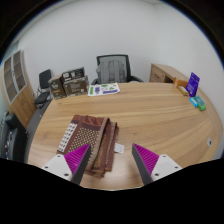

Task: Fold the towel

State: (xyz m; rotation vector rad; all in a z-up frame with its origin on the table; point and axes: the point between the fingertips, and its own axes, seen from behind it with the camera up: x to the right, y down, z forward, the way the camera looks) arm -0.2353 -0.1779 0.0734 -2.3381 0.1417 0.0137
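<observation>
Just ahead of the left finger, at about 11 o'clock from the gripper (112, 160), lies the brown towel (92, 142). It is bunched up, with folds running along it, and it rests flat on the round wooden table (150, 115). One end of the towel reaches down to touch the left finger's purple pad (77, 157). The other purple pad is off to the right with bare table in front of it. The fingers are wide apart and hold nothing.

At 12 o'clock, far across the table, a green and white paper (103, 89) lies near the edge. Behind it stands a black office chair (116, 68). At 2 o'clock, a purple box (193, 84) stands by the table's far edge, with a small teal thing (197, 102) just in front of it.
</observation>
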